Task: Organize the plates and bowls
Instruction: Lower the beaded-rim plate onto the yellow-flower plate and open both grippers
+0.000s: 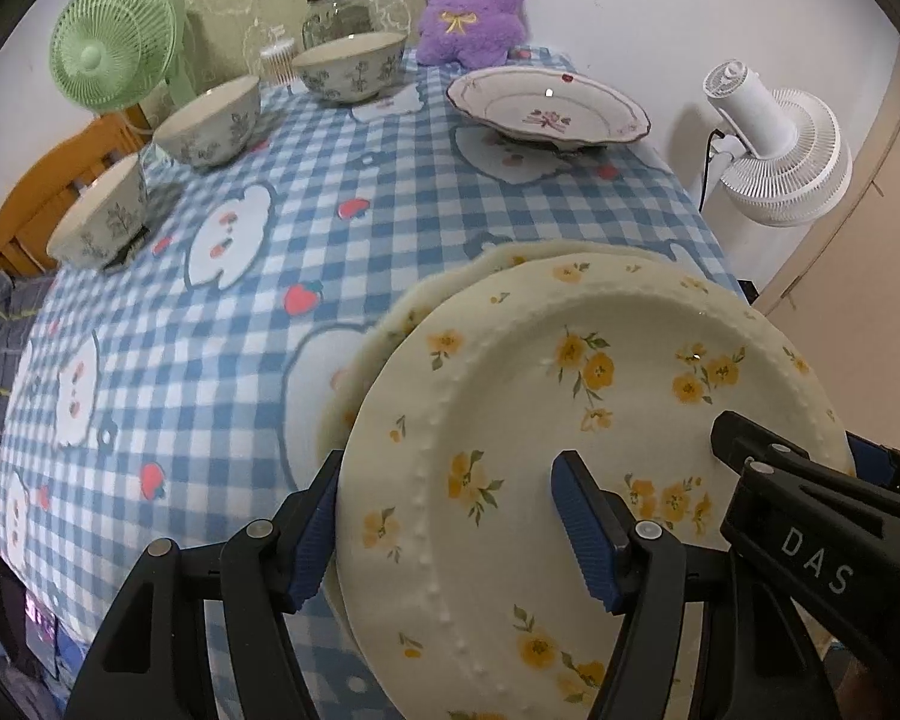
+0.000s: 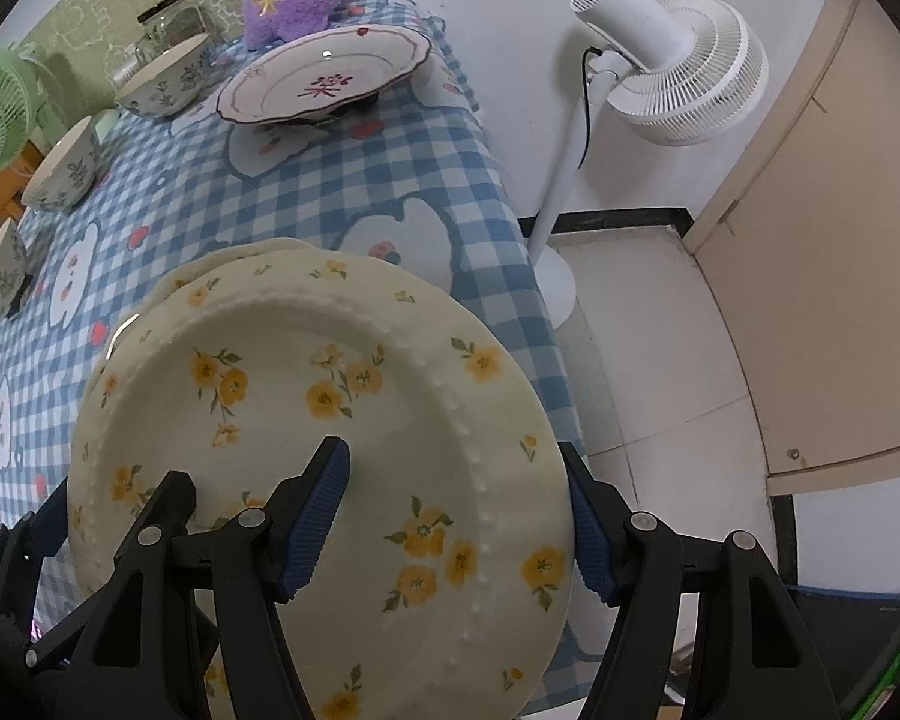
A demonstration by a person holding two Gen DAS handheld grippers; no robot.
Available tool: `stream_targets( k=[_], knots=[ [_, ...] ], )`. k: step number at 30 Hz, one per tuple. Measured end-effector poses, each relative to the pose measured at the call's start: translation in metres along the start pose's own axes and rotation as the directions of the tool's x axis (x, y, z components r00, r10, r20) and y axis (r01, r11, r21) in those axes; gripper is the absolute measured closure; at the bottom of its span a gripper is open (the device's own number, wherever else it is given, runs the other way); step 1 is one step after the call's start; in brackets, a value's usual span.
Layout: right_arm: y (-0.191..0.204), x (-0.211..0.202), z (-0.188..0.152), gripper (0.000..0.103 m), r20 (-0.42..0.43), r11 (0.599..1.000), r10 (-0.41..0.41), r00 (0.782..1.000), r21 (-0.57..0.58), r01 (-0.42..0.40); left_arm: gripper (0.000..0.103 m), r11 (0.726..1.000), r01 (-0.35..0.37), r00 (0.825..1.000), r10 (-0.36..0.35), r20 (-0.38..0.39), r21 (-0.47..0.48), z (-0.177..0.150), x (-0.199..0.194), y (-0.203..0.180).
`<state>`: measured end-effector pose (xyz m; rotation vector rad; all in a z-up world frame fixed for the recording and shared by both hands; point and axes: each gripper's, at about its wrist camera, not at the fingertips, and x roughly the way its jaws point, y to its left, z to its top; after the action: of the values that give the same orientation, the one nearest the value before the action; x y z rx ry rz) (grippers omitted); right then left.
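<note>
Blue-padded fingers of the left gripper clamp the left rim of a yellow-flowered plate, held over a second plate on the checked tablecloth. Three bowls and a maroon-rimmed plate sit far off.

From the right wrist, the right gripper grips the same plate's right rim, near the table's right edge.

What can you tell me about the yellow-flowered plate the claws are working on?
The yellow-flowered plate is round, cream and glossy like ceramic, with a raised beaded ring inside a broad rim. It sits tilted above a second cream plate on the checked tablecloth. The left claw straddles one rim, the right claw the opposite rim; whether the pads press, I cannot tell.
</note>
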<state>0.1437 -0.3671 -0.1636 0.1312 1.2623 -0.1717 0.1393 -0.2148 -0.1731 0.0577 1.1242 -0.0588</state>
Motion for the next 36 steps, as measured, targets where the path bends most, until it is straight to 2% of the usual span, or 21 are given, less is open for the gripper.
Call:
stream_targets(
  k=[12, 14, 20, 21, 22, 24, 25, 27, 36],
  knots=[
    [-0.006, 0.005, 0.000, 0.032, 0.011, 1.000, 0.028, 1.000, 0.006, -0.028, 0.034, 1.000, -0.022, 1.000, 0.022, 0.014, -0.011, -0.003, 0.004, -0.008],
    [-0.005, 0.005, 0.000, 0.032, 0.014, 1.000, 0.027, 1.000, 0.002, -0.027, 0.029, 1.000, -0.021, 1.000, 0.021, 0.011, -0.009, -0.003, 0.004, -0.008],
    [-0.003, 0.006, 0.001, 0.032, 0.007, 0.999, 0.041, 0.999, -0.018, -0.041, 0.028, 1.000, -0.023, 1.000, 0.023, -0.009, 0.011, -0.001, 0.005, -0.008],
    [0.000, 0.004, 0.000, 0.032, 0.012, 0.998, 0.050, 0.999, -0.037, -0.049, 0.026, 0.999, -0.031, 0.999, 0.031, -0.020, 0.017, 0.000, 0.005, -0.009],
    [0.002, 0.004, 0.000, 0.032, 0.015, 0.998, 0.043, 0.999, -0.043, -0.043, 0.018, 0.998, -0.051, 0.999, 0.051, -0.018, 0.037, 0.000, 0.004, -0.011],
    [0.001, 0.006, 0.000, 0.032, 0.001, 0.998, 0.045, 0.999, -0.036, -0.045, 0.017, 0.989, -0.112, 0.994, 0.110, 0.021, 0.092, -0.001, -0.003, -0.019],
    [0.001, 0.007, -0.001, 0.032, -0.001, 0.998, 0.051, 0.999, -0.030, -0.051, 0.016, 0.987, -0.118, 0.993, 0.116, 0.027, 0.108, -0.002, -0.004, -0.022],
    [0.002, 0.007, -0.001, 0.031, 0.000, 0.998, 0.046, 0.999, -0.033, -0.046, 0.015, 0.992, -0.077, 0.997, 0.077, 0.006, 0.104, -0.003, -0.003, -0.022],
    [0.009, 0.013, 0.003, 0.026, -0.015, 0.998, 0.061, 0.998, -0.007, -0.061, 0.014, 0.996, -0.068, 0.998, 0.069, -0.008, 0.065, 0.001, 0.000, -0.009]
  ],
)
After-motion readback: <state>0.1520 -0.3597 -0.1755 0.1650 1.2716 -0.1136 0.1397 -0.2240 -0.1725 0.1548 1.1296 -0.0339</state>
